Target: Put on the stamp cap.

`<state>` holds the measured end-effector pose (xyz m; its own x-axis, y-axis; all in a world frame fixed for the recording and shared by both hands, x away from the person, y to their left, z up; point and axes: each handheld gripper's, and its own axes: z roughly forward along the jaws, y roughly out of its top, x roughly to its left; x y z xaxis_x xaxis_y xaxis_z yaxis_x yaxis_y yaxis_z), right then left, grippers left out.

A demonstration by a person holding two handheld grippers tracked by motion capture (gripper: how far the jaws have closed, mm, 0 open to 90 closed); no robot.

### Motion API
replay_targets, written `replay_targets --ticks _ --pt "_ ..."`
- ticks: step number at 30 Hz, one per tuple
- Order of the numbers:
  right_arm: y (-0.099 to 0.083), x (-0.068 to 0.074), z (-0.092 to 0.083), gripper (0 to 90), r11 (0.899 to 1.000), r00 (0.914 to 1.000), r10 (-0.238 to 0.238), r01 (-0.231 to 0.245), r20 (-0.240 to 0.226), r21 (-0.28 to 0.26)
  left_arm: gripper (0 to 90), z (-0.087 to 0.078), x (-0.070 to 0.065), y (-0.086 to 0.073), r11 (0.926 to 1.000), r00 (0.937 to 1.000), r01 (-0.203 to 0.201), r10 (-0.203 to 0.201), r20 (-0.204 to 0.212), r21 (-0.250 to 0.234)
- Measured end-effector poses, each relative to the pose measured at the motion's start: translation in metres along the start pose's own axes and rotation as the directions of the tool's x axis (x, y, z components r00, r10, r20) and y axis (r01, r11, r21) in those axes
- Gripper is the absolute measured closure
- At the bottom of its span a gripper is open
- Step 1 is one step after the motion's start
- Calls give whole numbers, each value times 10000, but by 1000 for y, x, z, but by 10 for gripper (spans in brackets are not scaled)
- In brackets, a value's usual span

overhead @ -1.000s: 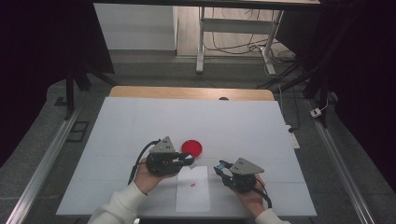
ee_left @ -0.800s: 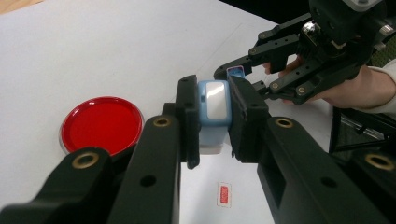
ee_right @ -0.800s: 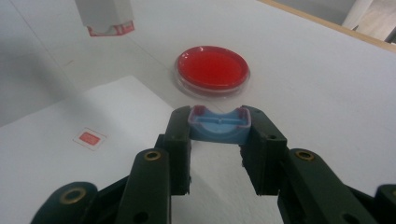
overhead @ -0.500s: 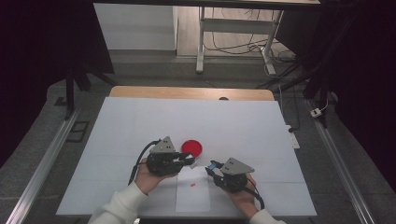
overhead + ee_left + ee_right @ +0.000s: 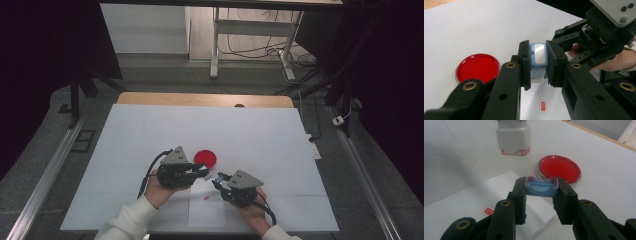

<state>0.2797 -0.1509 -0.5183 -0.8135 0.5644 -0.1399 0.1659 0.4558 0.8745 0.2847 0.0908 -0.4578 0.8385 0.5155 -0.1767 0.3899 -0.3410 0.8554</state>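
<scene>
My left gripper [image 5: 202,173] [image 5: 538,65] is shut on a small stamp [image 5: 538,53] with a blue top and a white body, held just above the table. From the right gripper view the stamp [image 5: 513,137] hangs with its red-edged face pointing down. My right gripper [image 5: 219,179] [image 5: 541,191] is shut on the stamp's blue cap [image 5: 541,185], hollow side up, close in front of the stamp. A round red dish [image 5: 205,157] [image 5: 477,67] [image 5: 559,168] lies on the table just beyond both grippers.
A white sheet of paper [image 5: 206,212] [image 5: 499,202] lies at the table's near edge under the grippers, with a small red stamp mark [image 5: 206,198] [image 5: 543,106] [image 5: 489,210] on it. The white table [image 5: 150,135] stretches wide to the far, left and right sides.
My right gripper has moved left with the blue cap, closer to the left gripper and the stamp. The left gripper has stayed in place.
</scene>
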Motion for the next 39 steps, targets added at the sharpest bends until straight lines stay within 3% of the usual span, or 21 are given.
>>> replay_targets --ticks 16,26,27,30,39 --pt "5 9 6 642 9999 10000 -36 37 76 -99 748 3 -1 1 10000 10000 83 -83 -4 -25" --pt "7 13 8 642 9997 9990 -128 137 424 -200 748 6 -3 2 9997 9997 217 -218 -82 -143" --pt "8 13 7 642 9998 9990 -215 217 390 -29 749 7 -4 3 9996 9997 233 -235 -105 -174" --pt "7 14 9 642 9992 9984 -83 105 556 -394 748 9 -5 4 9992 9995 292 -296 -133 -285" --pt "9 17 8 642 9988 9961 -278 310 832 -375 749 11 -8 5 9984 9990 365 -376 -247 -443"
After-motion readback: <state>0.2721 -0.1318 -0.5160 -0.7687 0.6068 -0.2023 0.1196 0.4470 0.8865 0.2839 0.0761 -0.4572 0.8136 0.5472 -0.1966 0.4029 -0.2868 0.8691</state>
